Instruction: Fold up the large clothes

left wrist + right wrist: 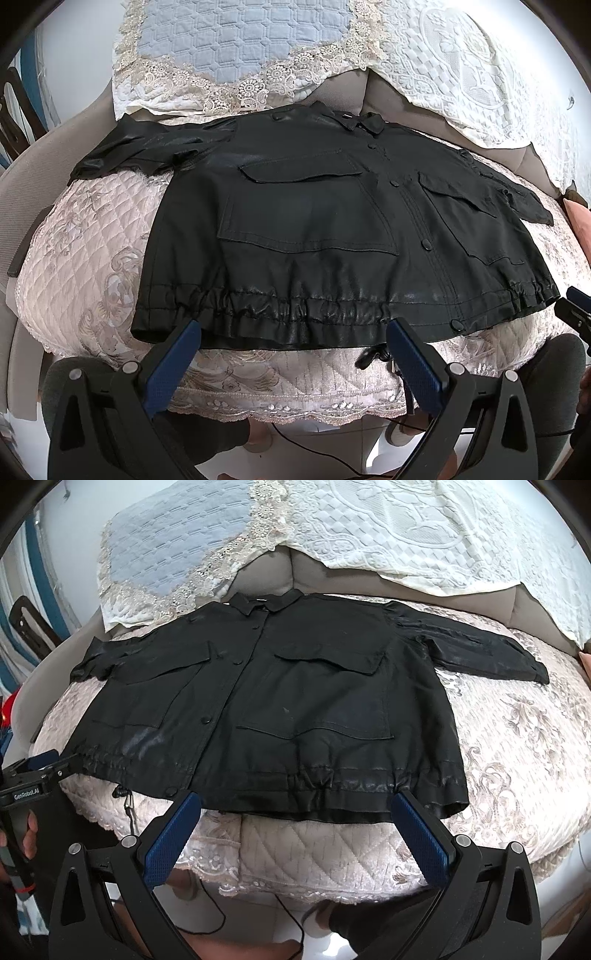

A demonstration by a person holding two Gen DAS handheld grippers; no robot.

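Observation:
A black jacket [314, 221] lies flat and face up on a quilted pink cushion, collar at the far side, gathered hem near me, both sleeves spread out sideways. It also shows in the right wrist view [295, 701]. My left gripper [293, 332] is open and empty, its blue pads just above the near hem on the jacket's left half. My right gripper [295, 805] is open and empty, at the near hem on the jacket's right half. The right gripper's tip also shows at the right edge of the left wrist view [574, 310].
The quilted pink cushion [74, 280] covers a grey sofa seat. Lace-edged white and blue covers [240, 44] drape the backrest behind the jacket. A black drawstring [125, 797] hangs off the hem over the cushion's front edge. Floor, cables and the person's legs lie below.

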